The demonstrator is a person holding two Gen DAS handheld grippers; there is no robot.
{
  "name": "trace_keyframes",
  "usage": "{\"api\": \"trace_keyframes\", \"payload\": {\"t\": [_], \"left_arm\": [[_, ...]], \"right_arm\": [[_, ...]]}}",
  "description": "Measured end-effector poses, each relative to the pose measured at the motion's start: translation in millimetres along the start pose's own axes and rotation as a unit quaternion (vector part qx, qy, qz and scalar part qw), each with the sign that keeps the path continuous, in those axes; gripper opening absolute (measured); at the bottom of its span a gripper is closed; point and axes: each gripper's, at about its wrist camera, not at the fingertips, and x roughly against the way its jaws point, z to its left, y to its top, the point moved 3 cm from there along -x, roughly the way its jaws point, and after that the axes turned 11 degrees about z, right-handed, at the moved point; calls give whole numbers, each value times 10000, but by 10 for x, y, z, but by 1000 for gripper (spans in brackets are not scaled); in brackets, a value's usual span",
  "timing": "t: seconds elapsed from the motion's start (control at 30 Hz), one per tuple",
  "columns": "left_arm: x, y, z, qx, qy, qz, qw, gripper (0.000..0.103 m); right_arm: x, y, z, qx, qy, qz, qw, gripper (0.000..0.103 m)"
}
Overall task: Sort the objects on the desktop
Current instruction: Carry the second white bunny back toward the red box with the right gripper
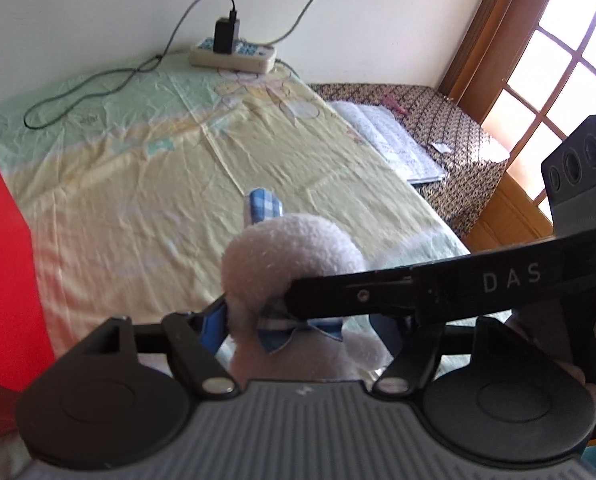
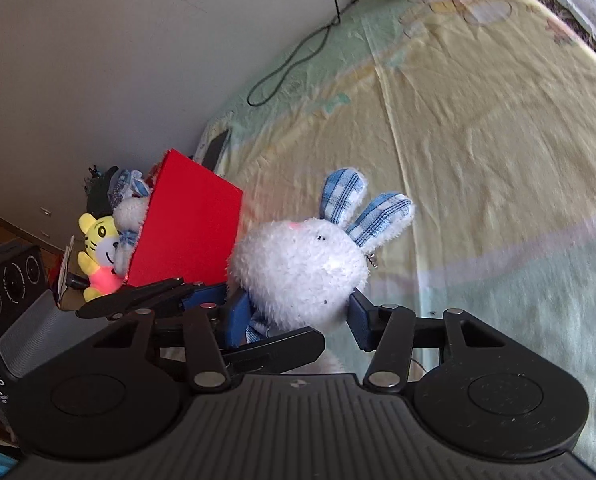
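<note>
A white plush rabbit (image 2: 298, 268) with blue checked ears and a blue bow hangs above the yellow-green sheet (image 2: 477, 160), caught between both grippers. In the right wrist view my right gripper (image 2: 298, 320) has its blue pads (image 2: 359, 320) pressed on either side of the rabbit's head and neck. My left gripper (image 1: 298, 320) holds the body just under the head; its left pad (image 1: 214, 320) touches the fur, and the right gripper's black finger (image 1: 417, 292) hides its other pad. At the left stands a red box (image 2: 186, 232), also at the left edge of the left wrist view (image 1: 6, 260).
Behind the red box sit a yellow tiger plush (image 2: 98, 248) and another white plush (image 2: 130, 208). A power strip (image 1: 234, 54) with a black charger and a looping cable (image 1: 78, 96) lies by the far wall. An open book (image 1: 389, 140) rests on a patterned surface beyond the sheet's right edge.
</note>
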Motion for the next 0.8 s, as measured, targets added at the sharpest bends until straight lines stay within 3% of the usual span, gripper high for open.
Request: {"api": "trace_keyframes", "payload": {"t": [0.2, 0.43, 0.53, 0.7, 0.8], "left_arm": [[732, -37, 273, -85, 343, -922, 9951, 74], [1374, -243, 744, 30, 1015, -1727, 9797, 74], [1449, -313, 977, 162, 1256, -1778, 9759, 74], [1414, -428, 1368, 366, 1564, -1754, 9713, 74], [1357, -514, 1556, 503, 1676, -1688, 9700, 74]], "right_arm": [[-8, 114, 751, 922, 203, -717, 9929, 54], [-302, 204, 1506, 2064, 515, -1225, 9694, 54], [-541, 244, 1731, 2494, 491, -1331, 9580, 54], [-948, 340, 1855, 2699, 567, -1233, 9533, 53], [-1126, 311, 1952, 3004, 449, -1247, 9446, 52]]}}
